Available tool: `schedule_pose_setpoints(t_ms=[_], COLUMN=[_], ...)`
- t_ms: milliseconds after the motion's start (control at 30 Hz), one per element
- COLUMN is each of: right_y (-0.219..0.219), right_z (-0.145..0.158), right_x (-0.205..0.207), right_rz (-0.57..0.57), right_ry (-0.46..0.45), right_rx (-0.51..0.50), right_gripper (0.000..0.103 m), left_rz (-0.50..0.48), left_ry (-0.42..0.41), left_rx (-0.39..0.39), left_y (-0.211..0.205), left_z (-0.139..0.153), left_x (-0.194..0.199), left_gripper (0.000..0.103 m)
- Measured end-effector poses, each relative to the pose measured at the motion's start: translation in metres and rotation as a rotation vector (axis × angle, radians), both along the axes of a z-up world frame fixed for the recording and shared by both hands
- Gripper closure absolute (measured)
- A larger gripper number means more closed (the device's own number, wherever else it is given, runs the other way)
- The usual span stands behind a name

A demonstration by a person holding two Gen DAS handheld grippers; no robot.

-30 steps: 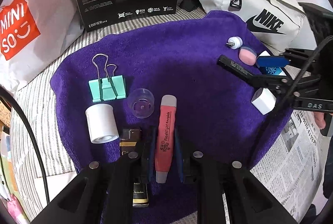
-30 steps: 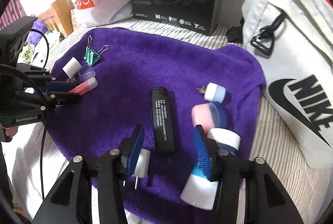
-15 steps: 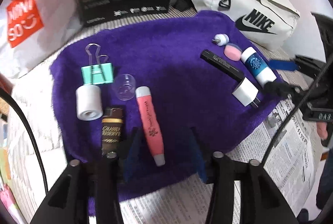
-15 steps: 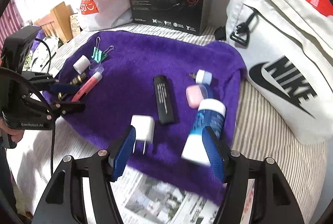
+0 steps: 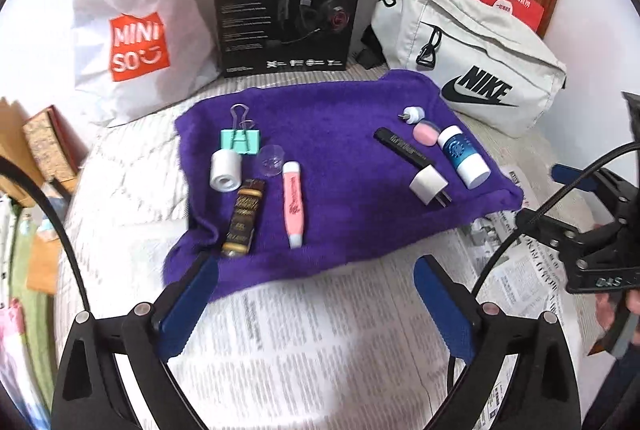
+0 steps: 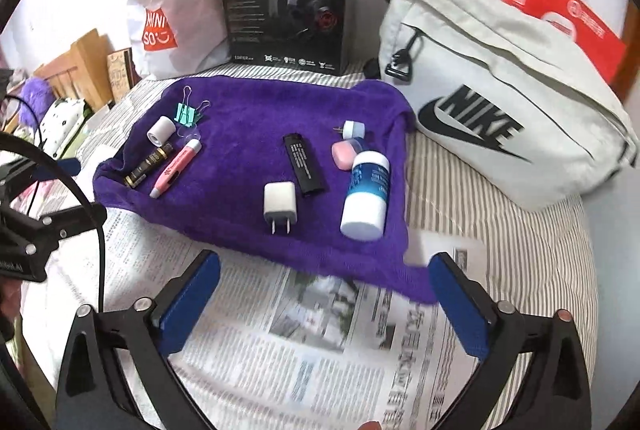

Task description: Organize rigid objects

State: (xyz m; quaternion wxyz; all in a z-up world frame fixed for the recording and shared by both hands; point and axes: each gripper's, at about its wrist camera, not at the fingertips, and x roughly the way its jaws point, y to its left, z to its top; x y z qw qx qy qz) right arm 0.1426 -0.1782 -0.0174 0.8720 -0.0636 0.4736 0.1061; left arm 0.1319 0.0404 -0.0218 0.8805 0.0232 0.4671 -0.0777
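- The left gripper hangs over newspaper just off the near edge of the purple towel; its blue-padded jaws are spreading apart, with nothing between them.
- The right gripper is likewise above the newspaper at the towel's near edge, its jaws also widening and empty.
- Left cluster on the towel: a teal binder clip, a white tape roll just beside it, a clear plastic cap, a brown-and-gold tube and a pink pen-shaped flashlight lying side by side.
- Right cluster: a black lighter, a white plug adapter with prongs toward the near edge, a blue-and-white bottle on its side, a pink case touching the bottle's top, and a small white USB adapter behind.
- Behind the towel stand a black headset box, a white MINISO bag and a grey Nike bag.
- The towel lies on a striped bedcover.
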Motion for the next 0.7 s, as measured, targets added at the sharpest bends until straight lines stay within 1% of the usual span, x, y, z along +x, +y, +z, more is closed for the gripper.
schedule_pose_setpoints(t_ms=[33,100,200,267,333,533,700], right_y=[0.000,-0.001,-0.006,-0.009,-0.013,-0.020,-0.023], right_z=[0.002,0.008,0.018,0.021,0.022,0.021,0.025], right_x=[-0.005,-0.015,-0.032,-0.039,-0.047,-0.060,-0.070], right_rz=[-0.011,-0.029,-0.070,-0.092,-0.119,-0.153,-0.159], right_ry=[0.000,-0.001,-0.013,-0.008,0.001,0.013,0.003], right_rx=[0.005,0.009,0.038,0.055,0.057,0.035,0.035], right_gripper=[0.000,0.000,0.000,0.000,0.000,0.000,0.000], left_rz=[0.019,0.040,0.070,0.098,0.121,0.120,0.115], left_ry=[-0.006,-0.024,-0.049,-0.066,-0.077,-0.084,-0.085], left_rx=[0.018,0.023,-0.001,-0.028,-0.039,-0.004,0.013], left_y=[-0.002,-0.004,-0.005,-0.004,-0.004,-0.011,-0.017], left_z=[0.003,0.008,0.017,0.021,0.022,0.026,0.029], left_x=[-0.006,-0.017,-0.034,-0.046,-0.054,-0.073,-0.083], left_gripper=[0.004,0.004,0.004,0.004,0.004,0.004,0.004])
